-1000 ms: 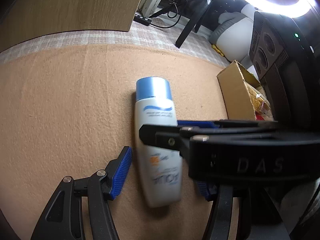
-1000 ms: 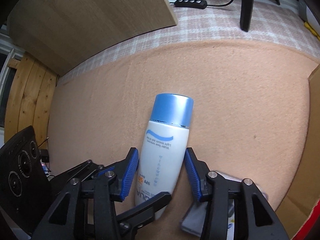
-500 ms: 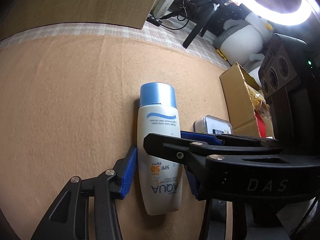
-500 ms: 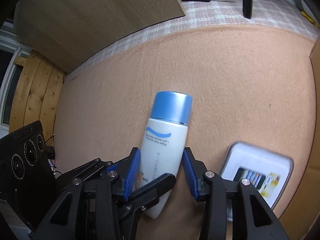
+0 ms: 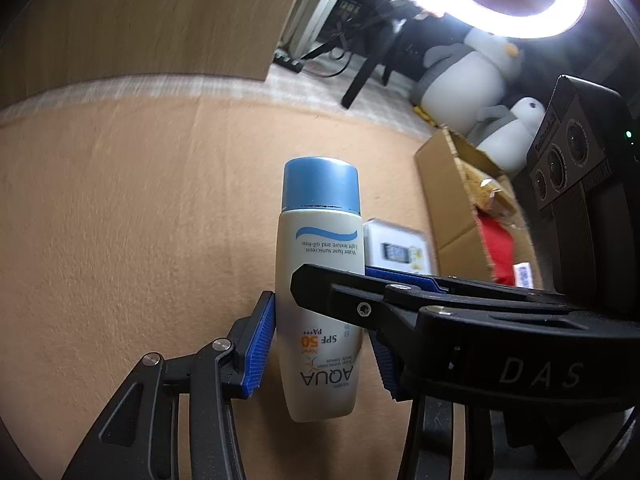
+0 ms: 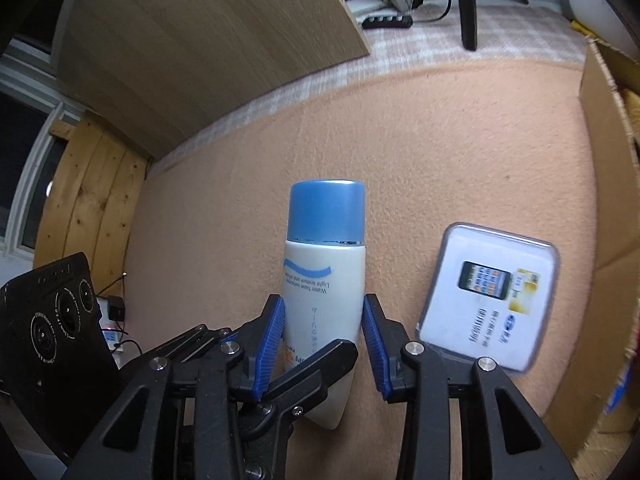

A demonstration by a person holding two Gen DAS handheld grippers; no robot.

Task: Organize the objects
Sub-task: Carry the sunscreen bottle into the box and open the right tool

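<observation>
A white sunscreen bottle [image 5: 320, 240] with a blue cap [image 6: 326, 212] is held between both grippers, cap pointing away from the cameras, above the peach blanket [image 5: 140, 220]. My left gripper [image 5: 320, 340] is shut on its lower body, its blue pads against both sides. My right gripper [image 6: 324, 328] grips the same bottle from the other side. Its jaws are closing and its pads touch the bottle's sides. In the left wrist view, one black finger of the right gripper crosses in front of the bottle. In the right wrist view, a finger of the left gripper crosses its base.
A flat white case [image 6: 488, 296] printed with a phone picture lies on the blanket just right of the bottle. An open cardboard box [image 5: 452, 200] with items stands further right. A wooden board [image 6: 200, 40] leans at the back. Plush penguins [image 5: 472, 80] sit beyond the box.
The left gripper's jaws closed onto the bottle. Both grippers rose with it, lifting it off the blanket, and the white case beside it came into view.
</observation>
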